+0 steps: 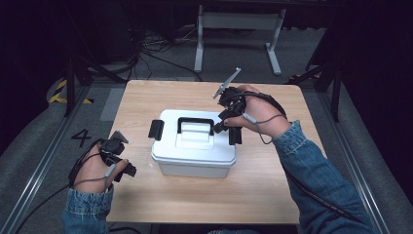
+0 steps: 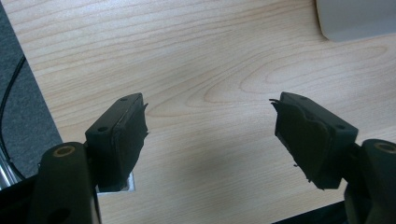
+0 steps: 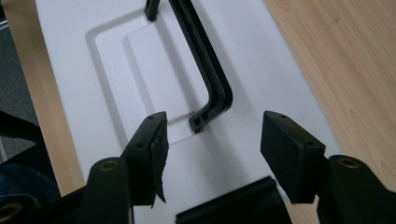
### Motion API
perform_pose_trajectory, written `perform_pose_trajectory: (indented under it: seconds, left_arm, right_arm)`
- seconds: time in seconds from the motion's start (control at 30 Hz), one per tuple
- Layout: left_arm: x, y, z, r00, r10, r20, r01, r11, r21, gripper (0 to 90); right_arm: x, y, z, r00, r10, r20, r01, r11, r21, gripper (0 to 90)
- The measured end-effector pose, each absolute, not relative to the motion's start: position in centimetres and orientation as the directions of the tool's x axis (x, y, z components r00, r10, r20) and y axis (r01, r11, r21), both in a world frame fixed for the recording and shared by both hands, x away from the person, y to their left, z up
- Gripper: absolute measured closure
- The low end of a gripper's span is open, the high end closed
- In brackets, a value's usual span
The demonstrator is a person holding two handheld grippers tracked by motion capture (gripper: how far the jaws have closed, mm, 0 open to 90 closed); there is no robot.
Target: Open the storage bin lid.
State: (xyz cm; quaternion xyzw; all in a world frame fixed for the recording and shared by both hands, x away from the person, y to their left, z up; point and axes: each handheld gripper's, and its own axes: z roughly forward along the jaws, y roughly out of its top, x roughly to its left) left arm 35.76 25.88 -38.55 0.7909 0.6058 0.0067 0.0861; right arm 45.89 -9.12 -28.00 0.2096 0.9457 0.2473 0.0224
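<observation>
A white plastic box with a black carry handle lies shut in the middle of the wooden table. Black latches sit at its left end and right end. My right gripper hovers over the lid's right part, open. In the right gripper view its jaws straddle the handle's end above the lid, with the latch just below. My left gripper is open at the table's left edge, over bare wood; a box corner lies ahead.
Grey carpeted floor surrounds the table, with a "4" mark and yellow-black tape at the left. Cables and a white metal frame stand beyond the far edge. Bare wood lies in front of the box.
</observation>
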Motion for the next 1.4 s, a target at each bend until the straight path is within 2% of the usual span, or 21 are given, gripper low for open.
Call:
perform_pose_trajectory:
  seconds: [0.2, 0.7, 0.93, 1.13, 1.4]
  left_arm:
    - [35.9, 25.8, -38.7, 0.269, 0.957, -0.110, 0.957, -0.253, 0.144, 25.7]
    - [35.9, 25.9, -38.8, 0.272, 0.956, -0.107, 0.956, -0.256, 0.143, 25.6]
    - [35.9, 25.8, -38.8, 0.272, 0.956, -0.108, 0.956, -0.257, 0.141, 25.6]
    - [36.0, 25.7, -39.0, 0.271, 0.956, -0.111, 0.957, -0.256, 0.133, 25.6]
    - [36.0, 25.7, -39.0, 0.272, 0.956, -0.111, 0.957, -0.257, 0.133, 25.6]
  right_arm:
    - [46.4, -7.6, -28.3, -0.921, 0.381, 0.082, 0.368, 0.779, 0.508, 45.9]
    - [47.5, -4.7, -29.7, -0.938, 0.329, 0.109, 0.339, 0.802, 0.491, 51.6]
    - [47.9, -3.8, -30.2, -0.947, 0.305, 0.096, 0.312, 0.816, 0.486, 61.0]
    - [47.5, -3.5, -29.7, -0.957, 0.285, 0.062, 0.278, 0.827, 0.489, 75.3]
    - [46.8, -3.3, -29.3, -0.976, 0.205, 0.076, 0.217, 0.858, 0.465, 81.8]
